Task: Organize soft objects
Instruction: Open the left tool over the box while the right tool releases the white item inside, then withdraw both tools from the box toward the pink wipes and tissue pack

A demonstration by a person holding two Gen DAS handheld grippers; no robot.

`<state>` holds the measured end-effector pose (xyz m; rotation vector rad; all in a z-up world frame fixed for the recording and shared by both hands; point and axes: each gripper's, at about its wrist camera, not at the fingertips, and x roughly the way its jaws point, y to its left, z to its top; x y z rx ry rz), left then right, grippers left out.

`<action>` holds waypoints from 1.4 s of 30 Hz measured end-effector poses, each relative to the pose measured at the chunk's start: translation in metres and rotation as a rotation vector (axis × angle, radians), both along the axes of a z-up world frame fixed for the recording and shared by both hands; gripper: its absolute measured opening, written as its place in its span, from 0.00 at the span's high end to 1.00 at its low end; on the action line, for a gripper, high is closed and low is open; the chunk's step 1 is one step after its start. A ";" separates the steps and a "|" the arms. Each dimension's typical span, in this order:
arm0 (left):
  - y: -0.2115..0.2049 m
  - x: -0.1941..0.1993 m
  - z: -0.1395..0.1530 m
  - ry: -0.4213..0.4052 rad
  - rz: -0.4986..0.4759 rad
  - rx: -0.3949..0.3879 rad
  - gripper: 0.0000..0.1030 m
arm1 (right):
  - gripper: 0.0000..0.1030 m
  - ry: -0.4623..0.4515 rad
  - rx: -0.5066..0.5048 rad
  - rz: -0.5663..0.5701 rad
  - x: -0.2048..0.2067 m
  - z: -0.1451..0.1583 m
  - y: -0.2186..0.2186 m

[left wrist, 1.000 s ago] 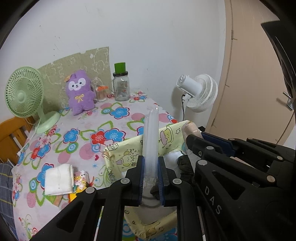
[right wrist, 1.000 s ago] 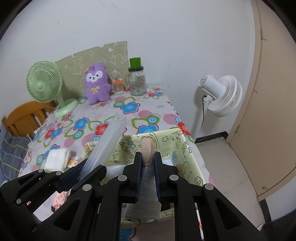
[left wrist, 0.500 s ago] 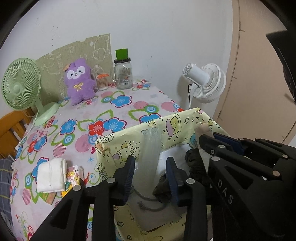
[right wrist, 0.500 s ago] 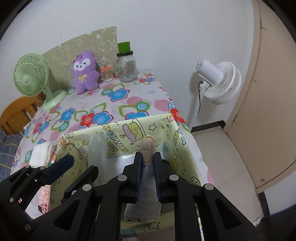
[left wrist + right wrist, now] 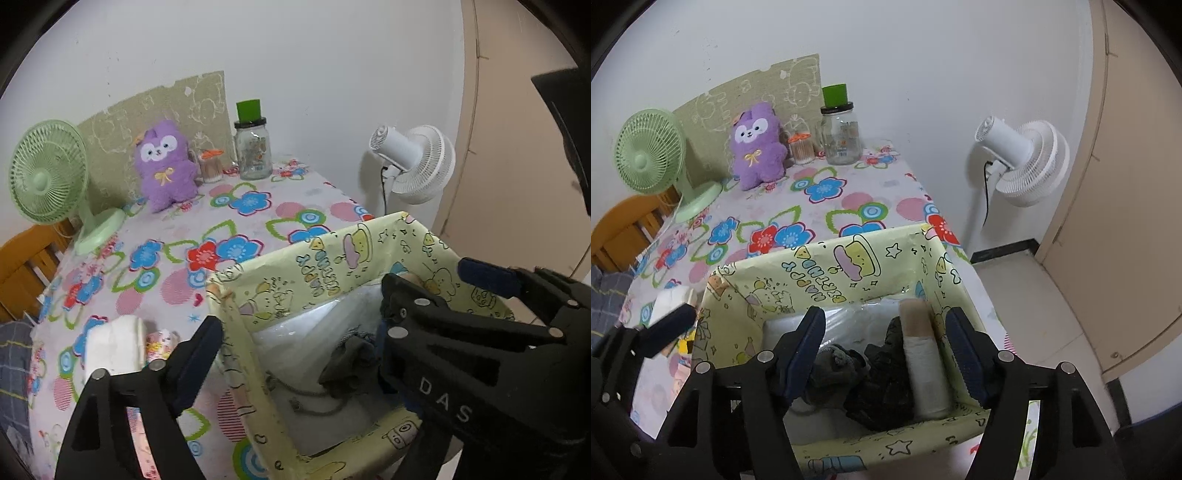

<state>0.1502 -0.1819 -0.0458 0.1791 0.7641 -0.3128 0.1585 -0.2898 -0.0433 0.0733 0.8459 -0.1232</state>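
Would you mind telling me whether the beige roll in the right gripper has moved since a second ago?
Yes. The beige roll dropped out of the just-opened right gripper into the yellow box, now leaning against its right wall.

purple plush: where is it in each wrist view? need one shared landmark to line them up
Left wrist view: purple plush is upper left, at the far end of the table, against the wall.
Right wrist view: purple plush is upper left, again at the far end of the table.
Shared landmark: the glass jar with a green top stands to the plush's right in both views.
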 end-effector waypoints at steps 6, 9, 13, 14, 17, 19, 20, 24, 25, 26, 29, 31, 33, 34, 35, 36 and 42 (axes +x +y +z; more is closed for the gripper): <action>0.009 -0.003 0.001 0.002 0.016 -0.005 0.11 | 0.22 -0.018 -0.016 0.001 -0.008 0.007 0.007; 0.014 -0.005 0.002 0.004 0.022 -0.006 0.10 | 0.18 -0.034 -0.029 0.010 -0.014 0.012 0.012; 0.020 -0.012 0.007 -0.004 0.011 -0.008 0.06 | 0.14 -0.055 -0.035 0.016 -0.021 0.016 0.019; 0.020 -0.014 0.008 -0.009 0.012 -0.005 0.06 | 0.13 -0.058 -0.035 0.018 -0.024 0.017 0.021; 0.025 -0.020 0.012 -0.025 0.018 0.003 0.04 | 0.11 -0.067 -0.042 0.025 -0.028 0.021 0.027; 0.027 -0.024 0.014 -0.029 0.022 0.001 0.03 | 0.10 -0.075 -0.042 0.030 -0.032 0.023 0.030; 0.029 -0.025 0.015 -0.032 0.026 0.000 0.03 | 0.09 -0.079 -0.041 0.031 -0.035 0.024 0.031; 0.039 -0.031 0.019 -0.038 0.039 -0.007 0.03 | 0.07 -0.094 -0.043 0.033 -0.042 0.030 0.038; 0.040 -0.031 0.020 -0.038 0.039 -0.008 0.03 | 0.07 -0.097 -0.043 0.034 -0.043 0.031 0.040; 0.042 -0.033 0.022 -0.041 0.040 -0.009 0.03 | 0.07 -0.101 -0.042 0.034 -0.045 0.032 0.041; 0.047 -0.038 0.025 -0.052 0.042 -0.004 0.03 | 0.06 -0.112 -0.037 0.035 -0.051 0.035 0.046; 0.049 -0.041 0.026 -0.055 0.043 -0.003 0.03 | 0.06 -0.118 -0.036 0.036 -0.055 0.037 0.049; 0.053 -0.044 0.028 -0.059 0.045 -0.003 0.03 | 0.06 -0.123 -0.037 0.040 -0.058 0.039 0.052; 0.055 -0.045 0.028 -0.060 0.046 -0.004 0.03 | 0.06 -0.125 -0.037 0.041 -0.059 0.039 0.054; 0.057 -0.047 0.029 -0.061 0.047 -0.006 0.03 | 0.06 -0.127 -0.038 0.042 -0.060 0.040 0.056; 0.059 -0.048 0.030 -0.063 0.049 -0.006 0.03 | 0.06 -0.130 -0.039 0.045 -0.061 0.041 0.058; 0.069 -0.055 0.033 -0.072 0.061 -0.006 0.03 | 0.06 -0.145 -0.039 0.055 -0.069 0.044 0.067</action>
